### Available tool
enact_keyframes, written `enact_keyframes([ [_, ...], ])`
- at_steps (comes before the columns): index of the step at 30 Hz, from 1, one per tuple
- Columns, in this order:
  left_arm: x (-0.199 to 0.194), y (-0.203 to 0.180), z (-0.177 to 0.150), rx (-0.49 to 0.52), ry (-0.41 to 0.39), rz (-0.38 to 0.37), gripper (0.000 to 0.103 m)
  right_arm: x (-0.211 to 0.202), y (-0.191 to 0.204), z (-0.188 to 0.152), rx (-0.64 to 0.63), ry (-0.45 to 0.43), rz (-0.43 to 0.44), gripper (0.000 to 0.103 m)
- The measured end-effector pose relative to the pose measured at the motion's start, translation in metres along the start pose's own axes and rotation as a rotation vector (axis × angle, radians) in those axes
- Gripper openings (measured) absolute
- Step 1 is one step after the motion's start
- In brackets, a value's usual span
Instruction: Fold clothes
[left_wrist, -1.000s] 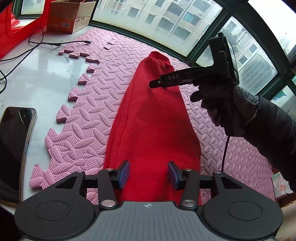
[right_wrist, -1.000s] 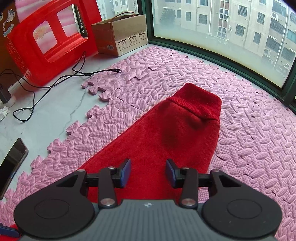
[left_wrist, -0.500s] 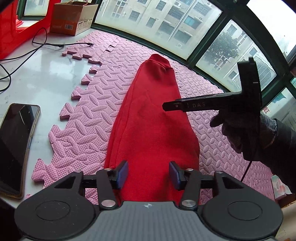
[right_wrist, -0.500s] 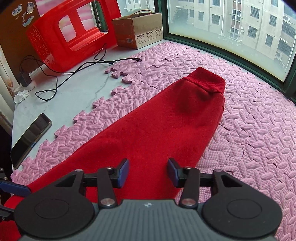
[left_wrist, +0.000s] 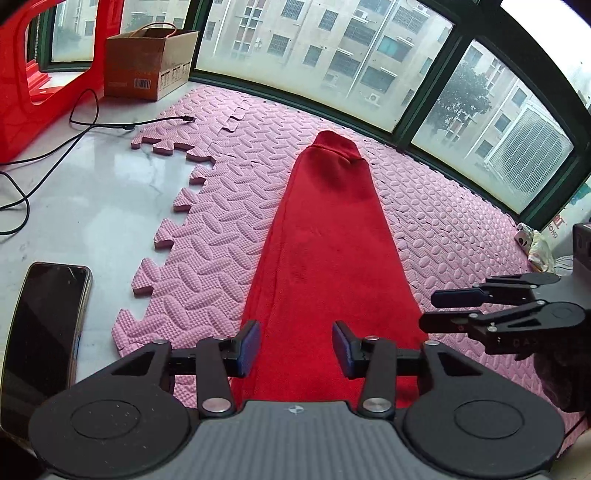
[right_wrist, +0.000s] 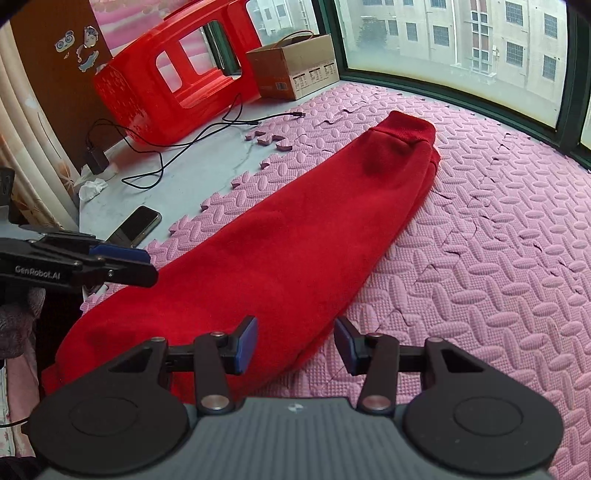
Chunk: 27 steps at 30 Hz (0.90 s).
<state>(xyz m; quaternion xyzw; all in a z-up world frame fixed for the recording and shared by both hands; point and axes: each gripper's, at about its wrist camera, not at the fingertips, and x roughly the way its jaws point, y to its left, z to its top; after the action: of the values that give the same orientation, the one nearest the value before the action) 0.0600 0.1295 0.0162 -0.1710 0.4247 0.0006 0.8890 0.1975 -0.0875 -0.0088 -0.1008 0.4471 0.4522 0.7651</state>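
A red knit garment (left_wrist: 325, 258) lies folded into a long narrow strip on the pink foam mat (left_wrist: 221, 236), ribbed end far from me; it also shows in the right wrist view (right_wrist: 295, 236). My left gripper (left_wrist: 295, 349) is open and empty, hovering over the garment's near end. My right gripper (right_wrist: 295, 343) is open and empty above the garment's near right edge. The right gripper also shows in the left wrist view (left_wrist: 428, 310), and the left gripper in the right wrist view (right_wrist: 147, 264).
A black phone (left_wrist: 44, 325) lies on the white marble surface at the left. Black cables (left_wrist: 85, 129), a cardboard box (left_wrist: 147, 62) and a red plastic stool (right_wrist: 177, 81) sit at the back left. Windows bound the far side.
The right gripper has pulled back from above the garment's far half to its near right edge. The left gripper has lifted slightly, so more of the surface shows.
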Motion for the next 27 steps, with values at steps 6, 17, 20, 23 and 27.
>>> enact_keyframes([
  [6,0.027,-0.001,0.008,0.037,0.047,0.051,0.030,-0.001,-0.011,-0.014,0.041,-0.005,0.037,0.046],
  [17,0.021,0.003,0.012,0.024,0.022,0.064,0.008,0.006,-0.016,-0.020,0.049,-0.028,0.112,0.049],
  [20,0.027,0.010,0.012,-0.001,0.034,0.078,0.008,0.011,-0.016,-0.019,0.045,-0.029,0.146,0.050],
  [23,0.029,0.012,0.011,-0.009,0.041,0.083,0.008,0.016,-0.015,-0.017,0.021,-0.037,0.192,0.050],
  [27,0.032,0.013,0.011,-0.012,0.050,0.090,0.008,0.024,-0.017,-0.010,-0.007,-0.040,0.226,0.057],
])
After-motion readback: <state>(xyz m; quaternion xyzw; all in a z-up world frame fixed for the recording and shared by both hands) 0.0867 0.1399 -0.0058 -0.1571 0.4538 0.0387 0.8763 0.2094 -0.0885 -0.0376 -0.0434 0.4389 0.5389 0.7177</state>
